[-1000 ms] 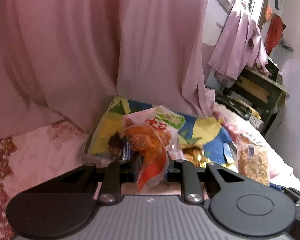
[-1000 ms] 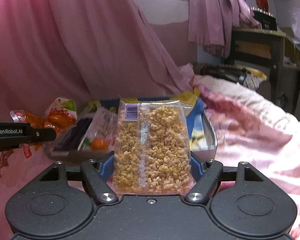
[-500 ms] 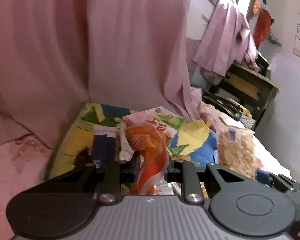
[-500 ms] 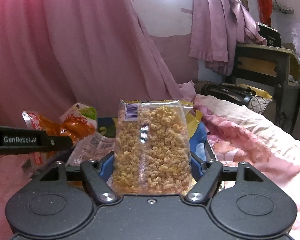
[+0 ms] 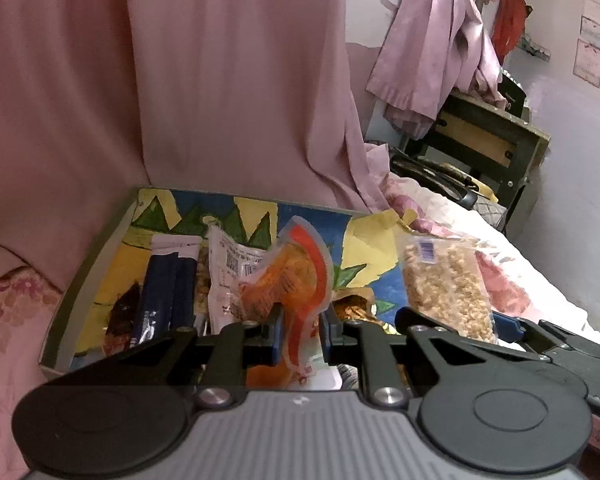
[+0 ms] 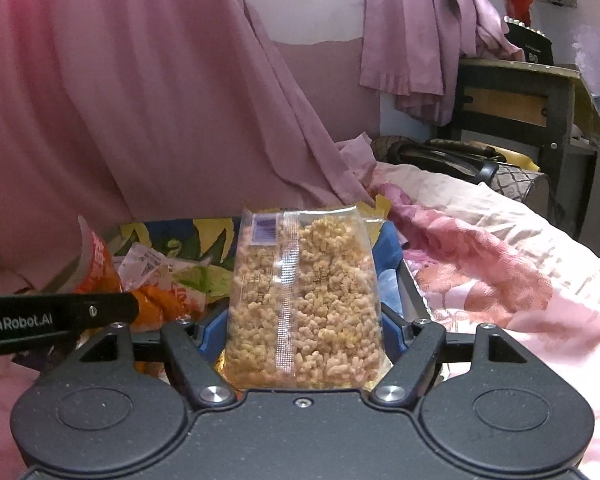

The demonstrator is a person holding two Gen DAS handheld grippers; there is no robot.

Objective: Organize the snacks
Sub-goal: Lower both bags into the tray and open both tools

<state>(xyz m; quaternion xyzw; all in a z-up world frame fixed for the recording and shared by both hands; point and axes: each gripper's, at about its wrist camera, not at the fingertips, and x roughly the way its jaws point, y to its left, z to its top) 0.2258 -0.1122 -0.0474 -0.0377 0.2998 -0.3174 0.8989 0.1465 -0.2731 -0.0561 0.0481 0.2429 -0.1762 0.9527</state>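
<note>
My left gripper point(image 5: 300, 330) is shut on an orange and red snack packet point(image 5: 296, 280), held over the colourful tray point(image 5: 88, 280). A dark blue pack point(image 5: 168, 292) and a white wrapped snack point(image 5: 228, 268) lie in the tray. My right gripper point(image 6: 300, 336) is shut on a clear bag of puffed beige snack point(image 6: 304, 304), held upright over the tray's right part point(image 6: 410, 292). That bag also shows in the left wrist view point(image 5: 444, 280). The left gripper's side point(image 6: 56, 316) and its orange packet point(image 6: 100, 268) show at the left in the right wrist view.
The tray lies on a bed with a pink floral cover point(image 6: 500, 264). A pink curtain point(image 5: 220, 80) hangs right behind the tray. A dark handbag point(image 6: 460, 160) and a wooden table point(image 6: 520, 100) stand at the back right.
Both grippers have moved forward over the tray with their packets. The tray's floor and the snacks in it now show more from above in the left wrist view.
</note>
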